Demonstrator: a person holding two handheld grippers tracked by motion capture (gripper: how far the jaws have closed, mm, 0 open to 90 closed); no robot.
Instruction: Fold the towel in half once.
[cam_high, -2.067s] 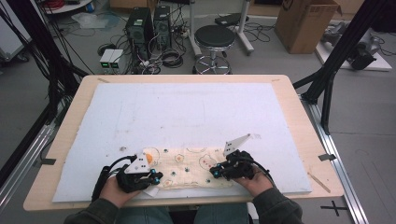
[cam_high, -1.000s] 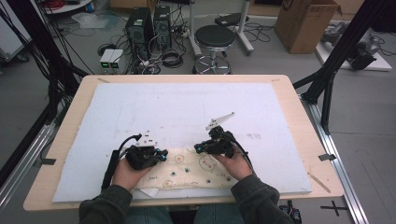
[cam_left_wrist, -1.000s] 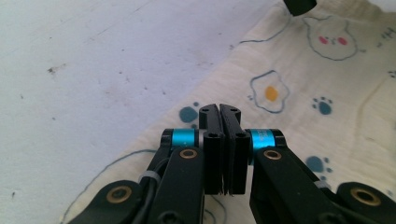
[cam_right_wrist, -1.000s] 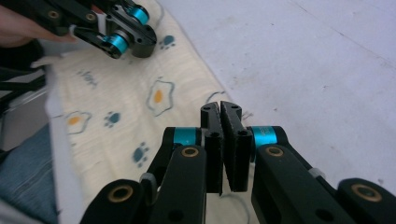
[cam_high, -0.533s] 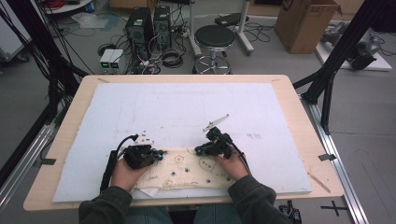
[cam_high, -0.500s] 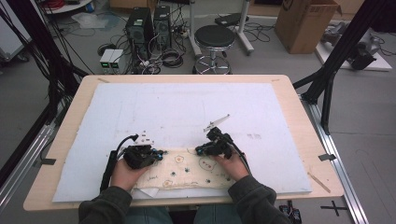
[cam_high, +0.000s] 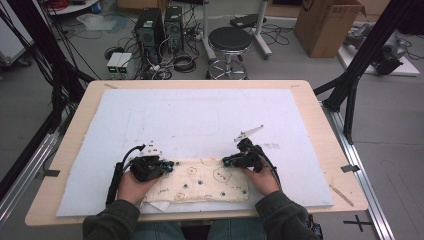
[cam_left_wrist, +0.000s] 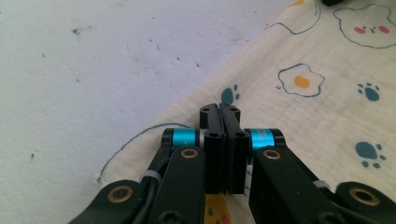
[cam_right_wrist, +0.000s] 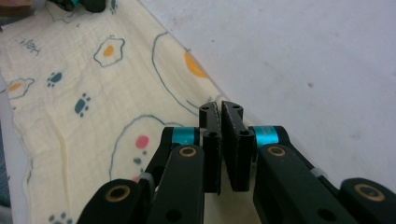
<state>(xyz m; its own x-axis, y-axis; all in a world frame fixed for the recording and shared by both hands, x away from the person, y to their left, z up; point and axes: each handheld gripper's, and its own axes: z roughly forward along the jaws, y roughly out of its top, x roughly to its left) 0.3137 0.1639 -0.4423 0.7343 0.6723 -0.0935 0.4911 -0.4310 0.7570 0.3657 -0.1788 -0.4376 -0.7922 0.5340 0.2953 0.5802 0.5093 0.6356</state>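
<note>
A cream cloth (cam_high: 200, 182) printed with fried eggs, paw marks and bear faces lies as a folded strip on the white foam mat (cam_high: 200, 120), near the table's front edge. My left gripper (cam_high: 170, 164) sits low at the strip's far left corner. In the left gripper view its jaws (cam_left_wrist: 219, 108) are pressed together over the cloth (cam_left_wrist: 327, 93). My right gripper (cam_high: 225, 161) rests at the far edge, right of the middle. Its jaws (cam_right_wrist: 219, 106) are nearly together at the cloth's (cam_right_wrist: 93, 93) edge. Both look shut on the cloth's edge.
The wooden table (cam_high: 320, 130) carries the mat, which lies bare beyond the cloth. A thin wooden stick (cam_high: 341, 195) lies at the table's front right. Behind the table stand a stool (cam_high: 230, 40), computer towers (cam_high: 160, 25) and a cardboard box (cam_high: 330, 25).
Both grippers carried the cloth's near edge forward over the rest, folding it. Over the last second the right gripper has sunk to the mat; the left has barely moved.
</note>
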